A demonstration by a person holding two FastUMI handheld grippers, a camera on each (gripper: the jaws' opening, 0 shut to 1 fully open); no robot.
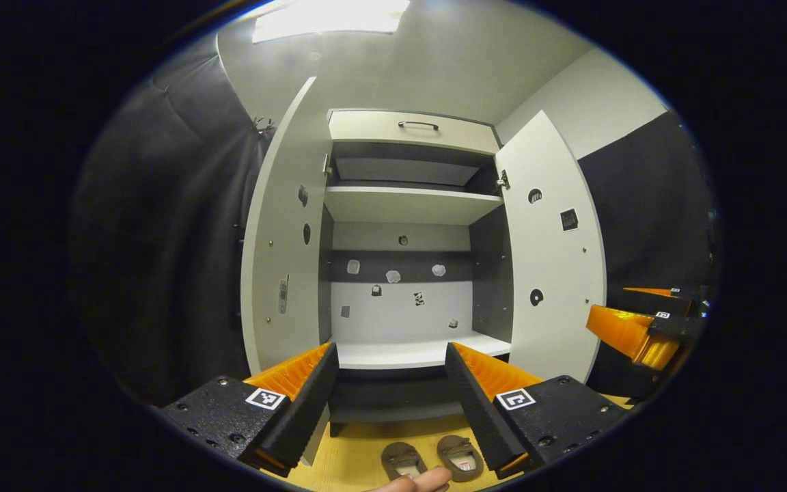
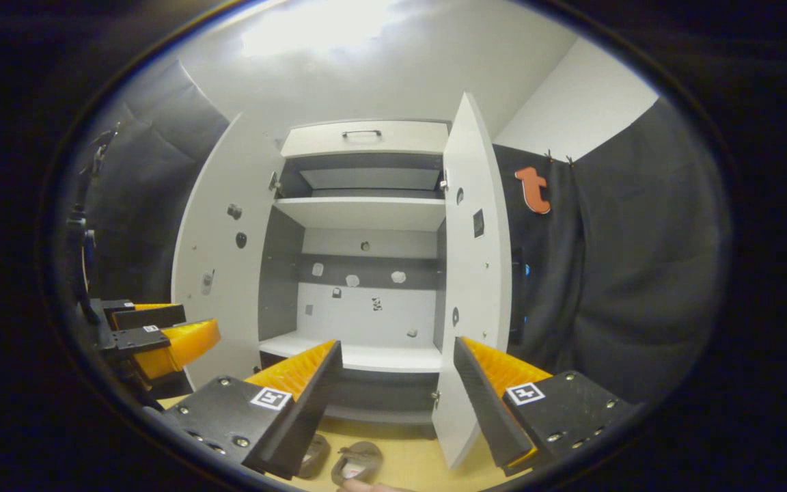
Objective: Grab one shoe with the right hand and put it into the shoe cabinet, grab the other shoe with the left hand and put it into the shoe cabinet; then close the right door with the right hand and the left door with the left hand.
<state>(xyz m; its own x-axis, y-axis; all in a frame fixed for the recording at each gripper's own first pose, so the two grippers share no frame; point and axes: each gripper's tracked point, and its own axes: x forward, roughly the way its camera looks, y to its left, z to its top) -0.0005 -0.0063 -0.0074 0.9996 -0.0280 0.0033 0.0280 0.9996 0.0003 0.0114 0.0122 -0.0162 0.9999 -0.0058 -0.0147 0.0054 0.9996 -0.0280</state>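
Ahead of you, filling the middle of the frame, stands the shoe cabinet (image 1: 407, 205) with its left door (image 1: 284, 239) and right door (image 1: 554, 260) swung wide to either side. Two shoes (image 1: 431, 459) lie side by side on the floor (image 1: 346, 458) at the bottom centre, in front of the cabinet. The other gripper (image 1: 646, 324) sits at the right edge.

Two shoes (image 1: 404, 459) (image 1: 460, 456), one shoe cabinet (image 1: 407, 205), two open doors (image 1: 283, 232) (image 1: 552, 253), one drawer (image 1: 410, 130).

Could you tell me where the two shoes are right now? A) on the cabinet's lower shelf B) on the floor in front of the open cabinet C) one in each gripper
B: both shoes lie side by side on the floor before the cabinet, whose doors stand open.
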